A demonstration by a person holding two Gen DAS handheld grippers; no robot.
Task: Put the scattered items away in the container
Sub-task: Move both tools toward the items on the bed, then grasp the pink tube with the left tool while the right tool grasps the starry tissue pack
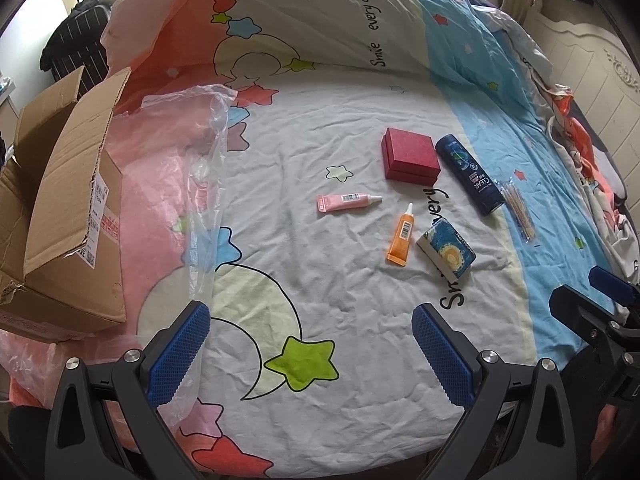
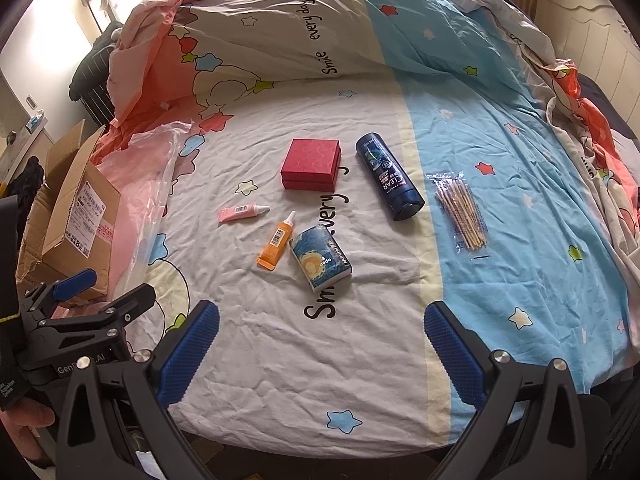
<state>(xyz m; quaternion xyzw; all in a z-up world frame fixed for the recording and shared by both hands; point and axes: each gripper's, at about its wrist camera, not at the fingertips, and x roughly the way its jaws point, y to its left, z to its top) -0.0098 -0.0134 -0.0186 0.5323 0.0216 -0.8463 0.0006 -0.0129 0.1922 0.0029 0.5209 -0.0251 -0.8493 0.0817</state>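
Scattered on the bed sheet lie a red box (image 1: pixel 410 159) (image 2: pixel 312 164), a dark blue Clear bottle (image 1: pixel 468 174) (image 2: pixel 388 176), a pink tube (image 1: pixel 346 202) (image 2: pixel 242 213), an orange tube (image 1: pixel 402 236) (image 2: pixel 276 242), a starry-print tissue pack (image 1: pixel 446 254) (image 2: pixel 320 258) and a bag of sticks (image 1: pixel 518 210) (image 2: pixel 460 210). An open cardboard box (image 1: pixel 68 208) (image 2: pixel 76 216) stands at the left. My left gripper (image 1: pixel 312 352) is open and empty above the near sheet. My right gripper (image 2: pixel 320 348) is open and empty, short of the items.
A clear plastic bag (image 1: pixel 200 184) (image 2: pixel 148 184) lies between the cardboard box and the items. A rumpled quilt (image 1: pixel 300 20) is heaped at the back. A headboard (image 1: pixel 592 60) runs along the right. The bed's near edge (image 2: pixel 320 440) is just below the grippers.
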